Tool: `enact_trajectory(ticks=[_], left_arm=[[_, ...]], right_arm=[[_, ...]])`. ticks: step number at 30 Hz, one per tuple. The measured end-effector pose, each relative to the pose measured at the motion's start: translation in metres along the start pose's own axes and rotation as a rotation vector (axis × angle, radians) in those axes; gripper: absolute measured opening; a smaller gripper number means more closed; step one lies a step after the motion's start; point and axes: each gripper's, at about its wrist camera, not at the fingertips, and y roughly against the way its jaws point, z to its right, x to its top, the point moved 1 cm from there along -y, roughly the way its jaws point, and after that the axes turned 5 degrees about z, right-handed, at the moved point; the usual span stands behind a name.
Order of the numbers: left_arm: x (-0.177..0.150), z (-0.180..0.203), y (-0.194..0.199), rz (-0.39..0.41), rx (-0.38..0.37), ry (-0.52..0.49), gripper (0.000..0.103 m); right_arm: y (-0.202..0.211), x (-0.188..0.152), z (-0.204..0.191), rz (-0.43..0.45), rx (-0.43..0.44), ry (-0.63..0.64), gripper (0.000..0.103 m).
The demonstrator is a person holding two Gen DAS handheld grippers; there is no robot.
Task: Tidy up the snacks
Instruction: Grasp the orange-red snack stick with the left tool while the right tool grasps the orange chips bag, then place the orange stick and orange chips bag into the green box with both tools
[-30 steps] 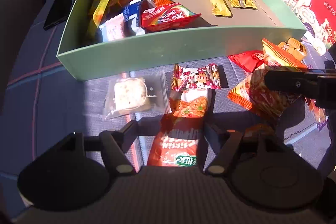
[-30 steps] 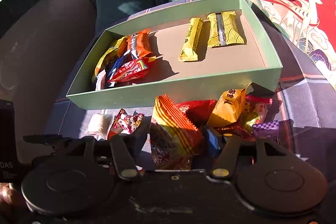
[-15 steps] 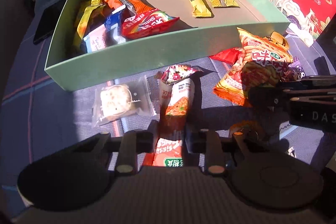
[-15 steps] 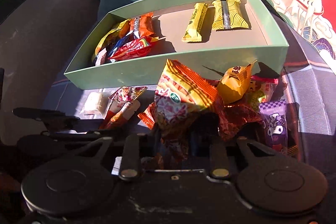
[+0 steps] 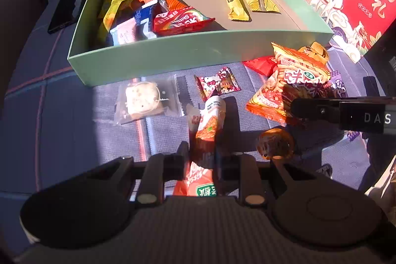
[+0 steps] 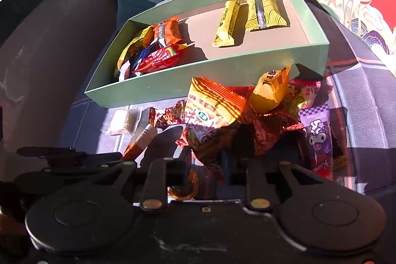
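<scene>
The left gripper pinches a long orange snack packet, its jaws just closed on it. Beyond lies the green box holding wrapped snacks. To the right, the right gripper grips a striped chip bag.

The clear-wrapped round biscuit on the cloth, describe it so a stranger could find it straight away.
Start at the green box on the blue cloth. Just in front of its near wall, towards the left, lies the round biscuit. It is the only pale snack in a see-through wrapper; its neighbours are brightly printed.
</scene>
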Motion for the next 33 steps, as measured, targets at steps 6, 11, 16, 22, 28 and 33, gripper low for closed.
enact_trajectory(ticks=[6,11,16,22,28,33], left_arm=[[-0.01,-0.008,-0.002,-0.011,0.019,0.019,0.03],[-0.016,-0.016,-0.003,-0.02,0.063,0.024,0.05],[-0.016,-0.012,-0.004,-0.01,0.07,-0.009,0.049],[-0.011,-0.002,0.008,0.013,0.02,-0.023,0.019],[0.018,0.002,0.044,0.092,-0.035,-0.006,0.009],[0.059,0.012,0.05,0.157,-0.058,-0.006,0.009]], right_arm=[[-0.008,0.01,-0.006,0.051,-0.026,-0.034,0.062],[-0.03,0.006,-0.021,0.055,-0.113,0.042,0.038],[-0.027,0.002,-0.023,0.034,-0.079,0.082,0.033],[-0.004,0.009,-0.018,0.045,-0.06,0.09,0.033],[0.029,0.035,-0.011,0.108,-0.027,0.11,0.033],[0.041,0.075,0.005,0.152,-0.053,0.13,0.033]])
